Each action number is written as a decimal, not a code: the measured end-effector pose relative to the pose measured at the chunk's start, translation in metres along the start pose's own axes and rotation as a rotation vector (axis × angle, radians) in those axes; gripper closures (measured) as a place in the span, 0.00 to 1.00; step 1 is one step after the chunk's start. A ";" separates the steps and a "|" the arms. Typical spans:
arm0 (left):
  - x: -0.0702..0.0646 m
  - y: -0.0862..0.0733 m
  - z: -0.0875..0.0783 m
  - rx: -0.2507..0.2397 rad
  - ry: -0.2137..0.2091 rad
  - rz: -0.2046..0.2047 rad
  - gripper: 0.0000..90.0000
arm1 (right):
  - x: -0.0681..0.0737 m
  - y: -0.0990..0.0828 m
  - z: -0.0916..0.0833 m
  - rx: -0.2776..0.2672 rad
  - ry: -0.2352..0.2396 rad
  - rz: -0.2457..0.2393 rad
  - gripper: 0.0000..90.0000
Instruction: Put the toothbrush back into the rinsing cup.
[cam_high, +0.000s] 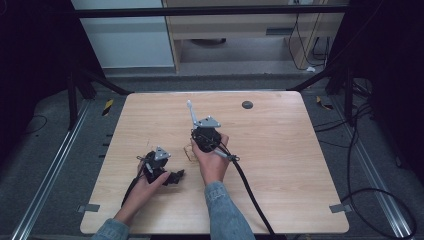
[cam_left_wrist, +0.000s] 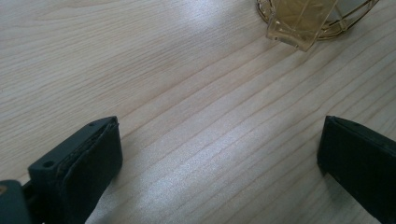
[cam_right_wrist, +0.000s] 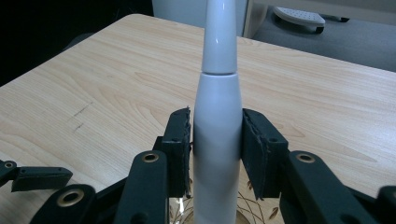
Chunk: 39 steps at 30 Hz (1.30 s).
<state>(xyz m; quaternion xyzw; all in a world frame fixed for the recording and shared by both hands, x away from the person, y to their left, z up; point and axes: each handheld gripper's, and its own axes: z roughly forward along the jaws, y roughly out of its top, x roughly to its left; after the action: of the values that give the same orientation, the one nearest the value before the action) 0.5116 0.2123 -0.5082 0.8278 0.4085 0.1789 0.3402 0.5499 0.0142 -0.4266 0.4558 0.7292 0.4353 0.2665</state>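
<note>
Now our right gripper (cam_right_wrist: 217, 144) squeezes the smooth, slippery toothbrush (cam_right_wrist: 218, 130) at its thick handle; our left gripper (cam_left_wrist: 219, 154) gapes wide near the table's (cam_high: 280, 150) front edge.

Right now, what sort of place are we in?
Probably a lab recording station, not a home: a bare wooden table inside a dark metal frame, cables trailing over grey floor, and floor rails alongside.

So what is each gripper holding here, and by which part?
The right gripper clamps a white electric toothbrush by its thick handle, just below the neck joint. The left gripper stands open over bare table, holding nothing.
</note>
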 end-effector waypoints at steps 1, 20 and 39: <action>0.000 0.000 0.000 0.000 0.000 0.000 0.00 | 0.000 0.000 0.000 0.000 0.000 0.000 0.71; 0.000 0.000 0.000 0.000 -0.001 0.000 0.00 | -0.001 0.001 -0.002 0.005 0.009 0.002 0.68; 0.000 0.000 0.000 -0.002 -0.001 -0.002 0.00 | 0.000 0.003 -0.003 0.013 0.006 -0.012 0.61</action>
<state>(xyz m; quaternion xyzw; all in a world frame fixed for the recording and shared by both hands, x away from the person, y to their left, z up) 0.5115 0.2122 -0.5084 0.8272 0.4088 0.1787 0.3415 0.5492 0.0135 -0.4229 0.4518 0.7355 0.4304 0.2640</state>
